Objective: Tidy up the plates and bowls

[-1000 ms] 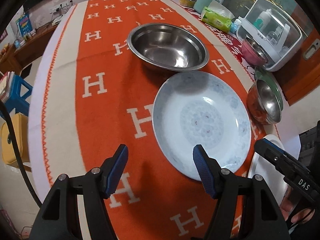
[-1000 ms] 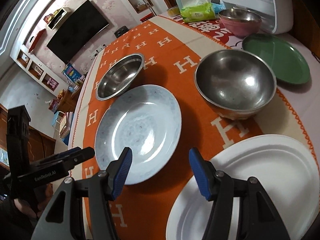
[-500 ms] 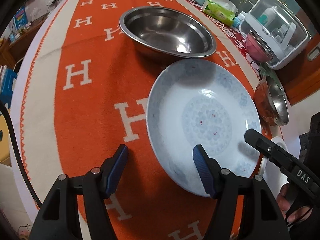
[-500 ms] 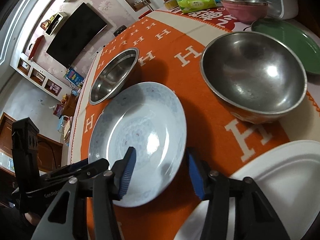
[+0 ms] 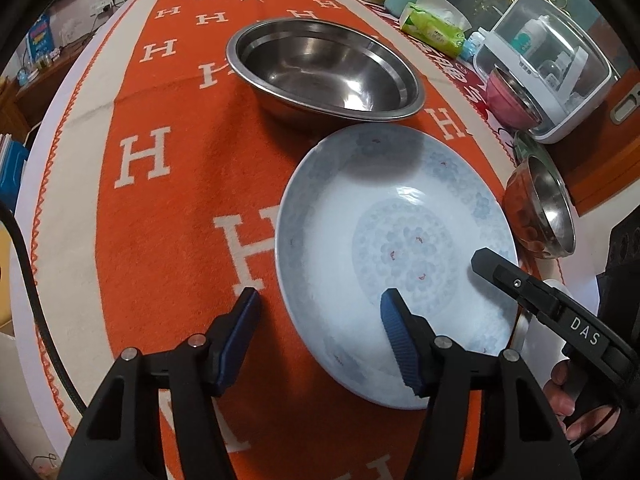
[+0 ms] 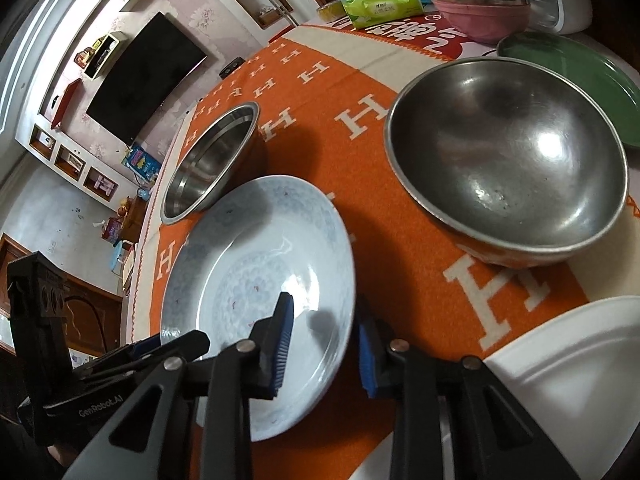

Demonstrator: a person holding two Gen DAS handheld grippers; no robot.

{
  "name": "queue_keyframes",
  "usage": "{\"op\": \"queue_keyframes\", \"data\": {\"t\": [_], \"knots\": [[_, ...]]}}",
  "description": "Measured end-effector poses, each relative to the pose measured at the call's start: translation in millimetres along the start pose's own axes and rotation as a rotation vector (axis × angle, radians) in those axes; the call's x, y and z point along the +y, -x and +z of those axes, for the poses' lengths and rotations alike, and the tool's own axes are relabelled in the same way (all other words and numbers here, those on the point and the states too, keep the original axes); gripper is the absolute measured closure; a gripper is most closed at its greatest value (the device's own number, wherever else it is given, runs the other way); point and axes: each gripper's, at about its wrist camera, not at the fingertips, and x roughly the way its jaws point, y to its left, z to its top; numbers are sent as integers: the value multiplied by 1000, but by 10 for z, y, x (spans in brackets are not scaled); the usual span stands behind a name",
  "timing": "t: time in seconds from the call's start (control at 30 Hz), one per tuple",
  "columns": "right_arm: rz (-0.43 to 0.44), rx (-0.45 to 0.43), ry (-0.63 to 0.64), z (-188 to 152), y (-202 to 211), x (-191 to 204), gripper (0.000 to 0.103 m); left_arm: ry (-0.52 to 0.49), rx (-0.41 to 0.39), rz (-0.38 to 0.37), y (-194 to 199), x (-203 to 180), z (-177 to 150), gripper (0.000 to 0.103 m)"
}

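Note:
A blue-patterned white plate (image 5: pixel 384 248) lies on the orange cloth; it also shows in the right wrist view (image 6: pixel 248 264). My left gripper (image 5: pixel 320 332) is open, straddling the plate's near left rim, one finger over the plate, one over the cloth. My right gripper (image 6: pixel 324 340) is open, its jaws either side of the plate's right rim, not closed on it. A wide steel bowl (image 5: pixel 324 68) stands behind the plate. A deeper steel bowl (image 6: pixel 508 164) stands to the right. A white plate (image 6: pixel 560 380) lies near right.
A green plate (image 6: pixel 580 68) and a pink bowl (image 6: pixel 480 12) sit at the far right by a white appliance (image 5: pixel 548 68). A green tissue pack (image 6: pixel 380 4) lies at the back. The table edge (image 5: pixel 28 220) curves down the left.
Both grippers moved in toward the patterned plate. The right gripper's jaws narrowed and now straddle the plate's right rim. The left gripper's right finger now reaches over the plate.

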Motion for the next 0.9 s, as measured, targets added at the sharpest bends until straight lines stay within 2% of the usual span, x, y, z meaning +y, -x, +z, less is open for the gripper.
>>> {"op": "queue_keyframes", "data": {"t": [0.27, 0.43, 0.67, 0.9], "knots": [[-10, -3, -10, 8, -6, -46, 86, -9, -8, -2, -29, -51, 13, 68], [-11, 4, -26, 9, 1, -79, 93, 1, -8, -8, -29, -19, 4, 72], [-6, 36, -19, 3, 15, -36, 93, 7, 15, 3, 18, 55, -27, 74], [2, 91, 17, -144, 21, 101, 93, -2, 30, 39, 143, 150, -161, 74]]}}
